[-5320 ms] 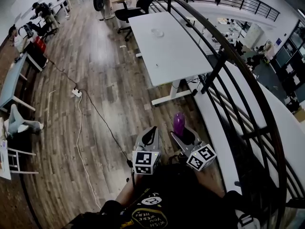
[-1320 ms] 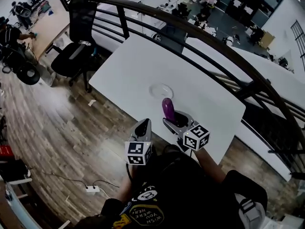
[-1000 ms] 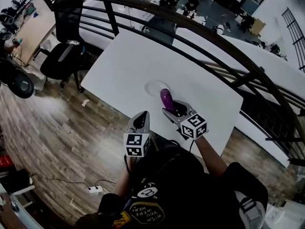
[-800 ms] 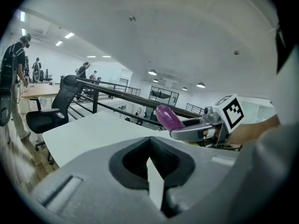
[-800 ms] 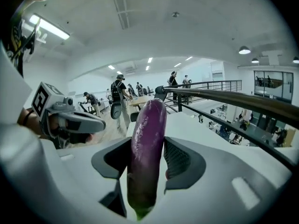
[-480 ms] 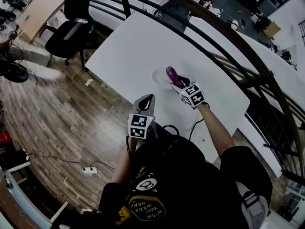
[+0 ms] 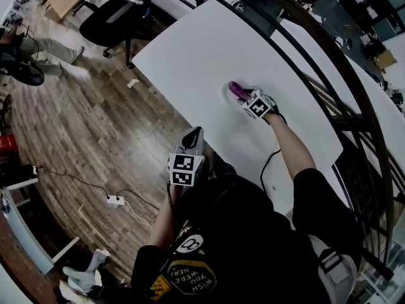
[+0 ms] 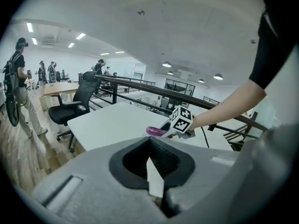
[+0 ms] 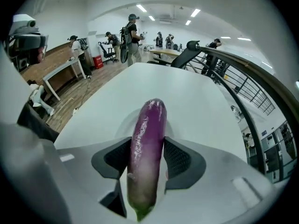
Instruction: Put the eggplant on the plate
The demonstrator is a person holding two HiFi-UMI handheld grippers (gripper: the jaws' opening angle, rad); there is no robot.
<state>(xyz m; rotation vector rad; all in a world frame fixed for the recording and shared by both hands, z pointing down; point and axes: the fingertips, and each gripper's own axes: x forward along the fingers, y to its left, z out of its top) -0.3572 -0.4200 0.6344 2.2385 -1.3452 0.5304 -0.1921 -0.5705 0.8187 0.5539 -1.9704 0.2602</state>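
— How do things sit around the white table (image 7: 202, 43)?
— The left gripper (image 7: 193, 138) hangs off the table's near edge, jaws pressed together and empty. The right gripper (image 7: 245, 97) is low over the table's middle, clamped on the eggplant (image 9: 147, 148).
— And the plate (image 7: 226, 92)?
— It's on the table. The eggplant juts past the pads, over it.

Head view is looking steeply down on the tabletop (image 7: 190, 43). Left gripper view is facing across it from farther back; right gripper view is sitting close above. All are sharing the eggplant (image 7: 238, 91).
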